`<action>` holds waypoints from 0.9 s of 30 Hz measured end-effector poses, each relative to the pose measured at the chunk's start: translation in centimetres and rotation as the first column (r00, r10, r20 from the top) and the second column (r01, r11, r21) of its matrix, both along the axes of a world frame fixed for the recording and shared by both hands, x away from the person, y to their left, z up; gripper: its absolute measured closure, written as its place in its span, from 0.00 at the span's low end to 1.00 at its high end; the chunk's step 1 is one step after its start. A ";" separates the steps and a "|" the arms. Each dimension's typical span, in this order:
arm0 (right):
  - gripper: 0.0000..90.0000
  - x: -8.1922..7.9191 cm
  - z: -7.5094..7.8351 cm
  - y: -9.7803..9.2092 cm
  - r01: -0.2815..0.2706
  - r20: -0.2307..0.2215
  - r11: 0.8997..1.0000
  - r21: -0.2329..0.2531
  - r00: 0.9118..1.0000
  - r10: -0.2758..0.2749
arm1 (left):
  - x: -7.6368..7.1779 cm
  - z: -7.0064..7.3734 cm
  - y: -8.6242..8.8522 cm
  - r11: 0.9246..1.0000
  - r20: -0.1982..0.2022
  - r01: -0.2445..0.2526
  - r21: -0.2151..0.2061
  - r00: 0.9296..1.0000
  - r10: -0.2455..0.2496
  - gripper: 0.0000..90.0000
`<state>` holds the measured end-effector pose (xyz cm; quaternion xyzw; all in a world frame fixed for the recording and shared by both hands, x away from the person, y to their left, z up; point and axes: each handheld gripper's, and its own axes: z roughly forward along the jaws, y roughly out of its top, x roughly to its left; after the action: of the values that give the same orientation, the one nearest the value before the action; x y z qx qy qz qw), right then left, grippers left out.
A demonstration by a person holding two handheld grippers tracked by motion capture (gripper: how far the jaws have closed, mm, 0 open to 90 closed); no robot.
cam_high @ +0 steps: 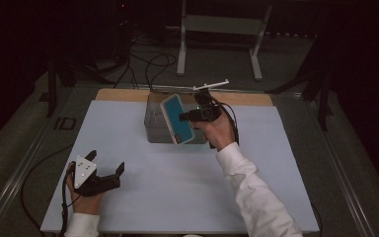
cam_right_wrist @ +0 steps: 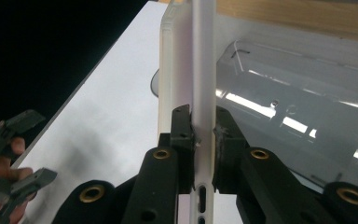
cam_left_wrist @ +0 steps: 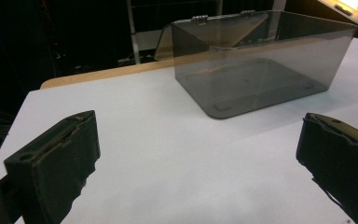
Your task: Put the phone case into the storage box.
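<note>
Two grippers are out over the white tabletop, and the clear plastic box near the far edge is the thing to place them by.

The left gripper is well apart from the box, down toward the near left corner of the tabletop. A hand holds it from below. Its jaws are spread wide, with nothing between them. In the left gripper view the two black jaws stand far apart at the bottom corners, with bare white tabletop between them and the box farther off. The box looks smoky and see-through there, and its lid stands up at the back.

The phone is a flat one with a blue-green face and a pale case. It is up in the air, tilted, in front of the box and partly covering it.

The right gripper is just beside the box on its right side, held by a hand with a white sleeve. Its jaws are closed tight on the edge of the phone. In the right gripper view the phone stands on its thin edge between the jaws, with the box right behind it.
</note>
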<state>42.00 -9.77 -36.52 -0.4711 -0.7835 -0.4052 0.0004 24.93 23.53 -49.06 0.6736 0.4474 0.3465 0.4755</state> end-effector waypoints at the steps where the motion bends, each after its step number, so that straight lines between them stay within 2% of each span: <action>1: 0.91 0.1 0.1 0.0 0.004 0.002 1.000 -0.001 1.000 -0.004 | 0.0 0.0 0.0 1.000 0.001 -0.001 -0.002 1.000 0.001 0.00; 11: 0.91 0.9 0.8 0.4 0.026 0.014 1.000 -0.011 1.000 -0.026 | 0.0 0.0 0.0 1.000 -0.002 -0.001 0.004 1.000 0.001 0.00; 17: 0.91 1.8 1.3 0.3 0.058 0.023 0.998 -0.029 0.998 -0.057 | 0.0 0.0 0.0 1.000 -0.001 -0.003 0.001 1.000 0.003 0.01; 27: 0.91 3.2 1.4 0.0 0.116 0.015 0.992 -0.046 0.993 -0.115 | 0.0 -0.1 0.0 1.000 -0.002 -0.001 0.004 1.000 0.001 0.01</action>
<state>45.23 -9.75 -35.13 -0.5130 -0.7641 -0.3891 -0.0386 24.97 23.50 -49.15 0.6747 0.4476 0.3467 0.4735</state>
